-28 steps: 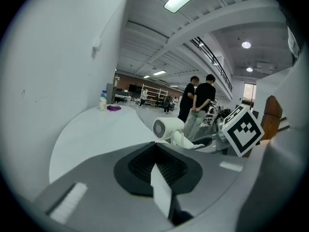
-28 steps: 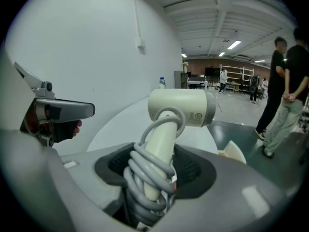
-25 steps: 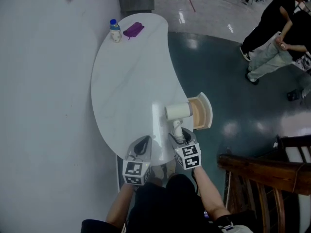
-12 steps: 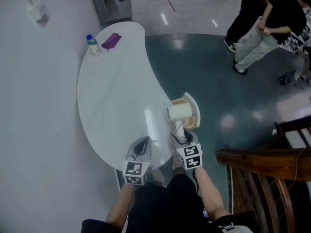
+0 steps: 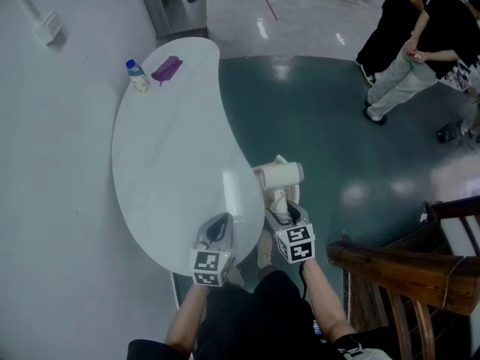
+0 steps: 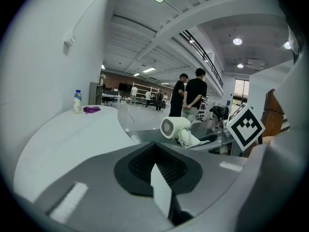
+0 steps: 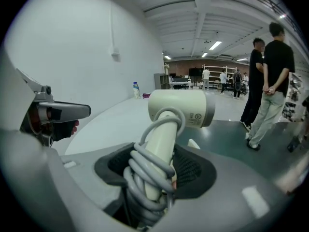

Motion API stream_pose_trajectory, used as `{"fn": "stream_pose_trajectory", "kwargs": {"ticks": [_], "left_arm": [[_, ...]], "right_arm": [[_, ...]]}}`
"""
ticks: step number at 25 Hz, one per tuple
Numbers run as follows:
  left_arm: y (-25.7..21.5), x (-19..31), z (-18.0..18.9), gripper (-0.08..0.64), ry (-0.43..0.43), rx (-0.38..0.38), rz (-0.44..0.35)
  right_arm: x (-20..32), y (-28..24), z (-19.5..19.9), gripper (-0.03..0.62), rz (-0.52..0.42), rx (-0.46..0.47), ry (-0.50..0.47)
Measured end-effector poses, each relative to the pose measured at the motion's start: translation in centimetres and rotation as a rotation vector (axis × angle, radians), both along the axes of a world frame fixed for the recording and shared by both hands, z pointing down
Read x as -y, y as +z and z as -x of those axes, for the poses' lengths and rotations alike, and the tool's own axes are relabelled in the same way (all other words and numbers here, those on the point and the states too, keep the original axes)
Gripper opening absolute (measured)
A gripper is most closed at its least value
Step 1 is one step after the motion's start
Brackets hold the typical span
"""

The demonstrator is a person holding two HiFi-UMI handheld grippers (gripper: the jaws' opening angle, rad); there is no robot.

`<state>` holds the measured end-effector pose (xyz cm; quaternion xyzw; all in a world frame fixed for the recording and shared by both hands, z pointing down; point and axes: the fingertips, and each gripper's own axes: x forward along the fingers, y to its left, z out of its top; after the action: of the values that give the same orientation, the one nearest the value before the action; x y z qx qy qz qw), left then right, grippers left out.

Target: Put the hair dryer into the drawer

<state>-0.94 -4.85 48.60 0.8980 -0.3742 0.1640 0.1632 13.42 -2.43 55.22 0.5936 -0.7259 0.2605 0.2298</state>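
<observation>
The cream hair dryer (image 5: 281, 176) hangs just past the white table's right edge (image 5: 229, 148), its grey cord wound round the handle. My right gripper (image 5: 279, 210) is shut on that handle; in the right gripper view the dryer (image 7: 181, 108) rises from between the jaws of the right gripper (image 7: 154, 187). The drawer (image 5: 279, 159) is almost wholly hidden under the dryer; only a pale sliver shows. My left gripper (image 5: 219, 227) is over the table's near end, shut and holding nothing. The left gripper view shows the left gripper (image 6: 161, 178) and the dryer (image 6: 175, 127) to its right.
A small bottle (image 5: 135, 75) and a purple object (image 5: 166, 69) lie at the table's far end. People (image 5: 420, 43) stand on the dark floor at upper right. A wooden chair back (image 5: 405, 265) is close at my right. A grey cabinet (image 5: 171, 2) stands beyond the table.
My right gripper has carried the hair dryer to the right, from the table's edge to over the open drawer, which it now covers. The left gripper has kept its place.
</observation>
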Motion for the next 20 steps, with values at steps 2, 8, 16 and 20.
{"fn": "stream_pose_trajectory", "kwargs": {"ticks": [2, 8, 16, 20], "left_arm": [[0.3, 0.4, -1.2, 0.008, -0.011, 0.004, 0.006], [2.0, 1.1, -4.0, 0.008, -0.045, 0.020, 0.034], [4.4, 3.0, -5.8, 0.008, -0.113, 0.034, 0.061], [6.0, 3.7, -6.4, 0.008, -0.135, 0.044, 0.083]], "right_arm": [[0.3, 0.5, -1.2, 0.242, 0.012, 0.001, -0.013], [0.8, 2.5, -3.6, 0.242, 0.053, 0.014, -0.056], [2.1, 6.4, -5.4, 0.242, 0.122, 0.027, -0.124], [2.8, 8.5, -5.6, 0.242, 0.154, 0.028, -0.152]]}}
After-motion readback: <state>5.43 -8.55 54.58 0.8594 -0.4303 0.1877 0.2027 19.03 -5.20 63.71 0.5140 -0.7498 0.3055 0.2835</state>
